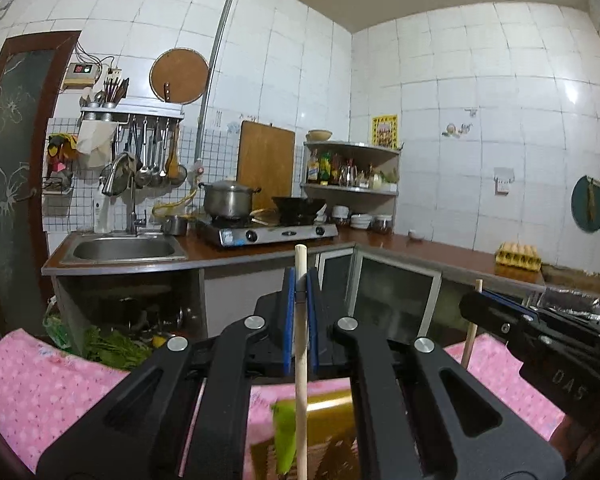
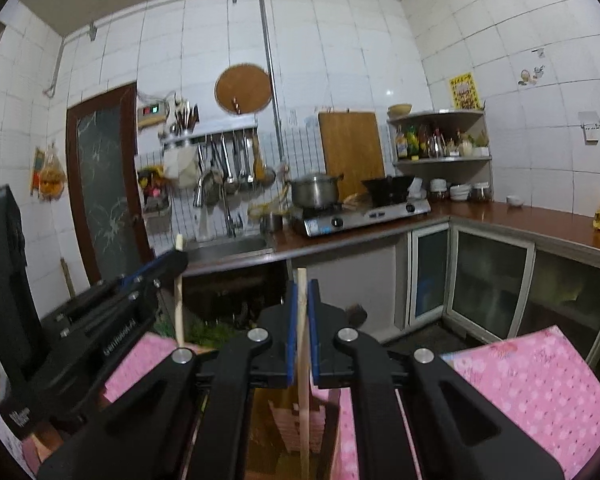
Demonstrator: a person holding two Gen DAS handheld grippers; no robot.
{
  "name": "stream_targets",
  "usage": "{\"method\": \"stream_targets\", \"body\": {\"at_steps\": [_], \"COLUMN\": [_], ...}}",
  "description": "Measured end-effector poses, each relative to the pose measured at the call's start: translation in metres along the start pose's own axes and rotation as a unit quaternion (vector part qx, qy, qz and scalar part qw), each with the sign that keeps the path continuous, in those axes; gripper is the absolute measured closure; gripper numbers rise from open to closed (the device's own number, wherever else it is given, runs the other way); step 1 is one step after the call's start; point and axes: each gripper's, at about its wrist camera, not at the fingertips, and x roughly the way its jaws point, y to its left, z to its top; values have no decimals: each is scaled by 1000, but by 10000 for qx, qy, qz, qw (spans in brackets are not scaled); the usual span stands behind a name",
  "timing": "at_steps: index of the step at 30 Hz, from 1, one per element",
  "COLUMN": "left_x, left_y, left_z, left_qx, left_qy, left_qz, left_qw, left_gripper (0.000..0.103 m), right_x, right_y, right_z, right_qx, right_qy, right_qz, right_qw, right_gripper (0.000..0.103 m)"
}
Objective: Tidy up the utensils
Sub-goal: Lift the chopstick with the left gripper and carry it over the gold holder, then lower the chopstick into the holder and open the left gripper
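The left gripper (image 1: 301,292), black with blue pads, is pinched on a pale wooden chopstick (image 1: 300,344) that stands upright between its fingers. The right gripper (image 2: 302,300) clamps a second pale wooden chopstick (image 2: 302,360) the same way. Both sticks run vertically, long axes roughly parallel, tips poking above the pads. Each gripper appears beside the other, near and level. Below lies a pink dotted cloth (image 2: 540,384); under the left stick sits a blurred yellow box (image 1: 328,408), probably the drop point.

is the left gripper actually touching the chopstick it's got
Touching: in the left wrist view the left gripper has both blue pads pressed against the upright chopstick, with no gap.
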Motion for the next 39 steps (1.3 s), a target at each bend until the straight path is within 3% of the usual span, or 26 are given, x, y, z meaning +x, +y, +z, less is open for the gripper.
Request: {"method": "stream_targets", "body": {"at_steps": [9,11,13,14,16,20,22,25,32,39], "left_x": [-4,-7,-17,-23,-34,-61,-72,-92,-115,-116], "left_y": [13,13,15,17,19,25,25,25,20,5], "left_z": [-23,-21,-16,-14,-11,-10,-12,-19,-37,-74], "left_qx": [-12,-13,-61,-81,-151,-200,-180,-127,-130,-95], "left_qy": [430,506,567,597,689,893,1002,1163,1660,2343], "left_qz": [211,247,345,429,472,616,664,763,634,434], "left_qw": [9989,9984,9978,9973,9964,9939,9926,9902,9840,9712], "left_gripper": [97,88,67,62,48,30,17,9,5,5], "right_x": [-3,-5,-10,-12,-22,-46,-60,-82,-119,-134], "right_y": [0,0,0,0,-3,-9,-16,-29,-57,-62], "right_z": [-23,-25,-24,-23,-21,-19,-22,-33,-67,-104], "right_qx": [-136,-139,-144,-130,-69,-135,-163,-147,115,219], "right_qy": [168,267,357,391,422,503,615,817,1312,1744], "right_qz": [-3,5,-23,-20,-65,-285,-509,-888,-1390,-1462], "right_qw": [9998,9995,9993,9992,9991,9982,9967,9926,9815,9735], "right_gripper": [97,96,94,89,57,57,57,57,57,57]}}
